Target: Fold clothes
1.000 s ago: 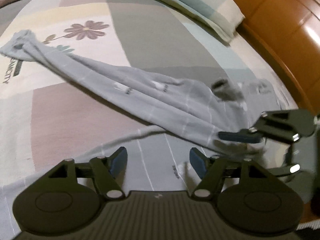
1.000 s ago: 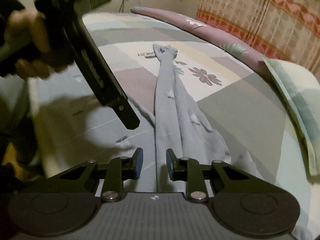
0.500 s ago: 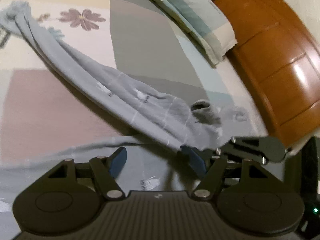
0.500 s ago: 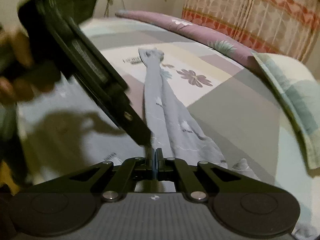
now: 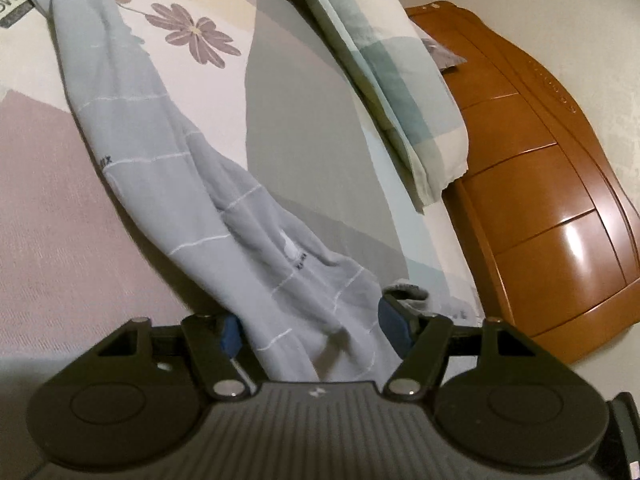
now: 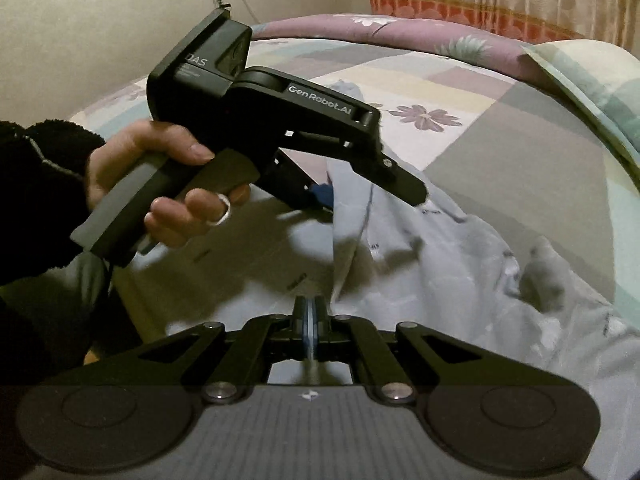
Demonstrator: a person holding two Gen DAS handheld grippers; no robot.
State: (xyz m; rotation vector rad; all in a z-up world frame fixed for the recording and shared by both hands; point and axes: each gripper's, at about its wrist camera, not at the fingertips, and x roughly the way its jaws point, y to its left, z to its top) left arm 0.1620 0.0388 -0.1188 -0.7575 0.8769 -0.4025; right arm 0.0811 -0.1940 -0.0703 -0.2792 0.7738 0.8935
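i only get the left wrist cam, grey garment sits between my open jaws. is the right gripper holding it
Observer: Yes. The right gripper is shut, and a thin edge of the grey garment appears pinched between its pads.
Operator: where's that relative to my left one
Observer: In the right wrist view, the left gripper sits farther up the same garment, its fingers straddling a raised fold.
Operator: what's holding my gripper look like
Observer: A hand in a black fleecy sleeve wraps the handle, with a ring on one finger.
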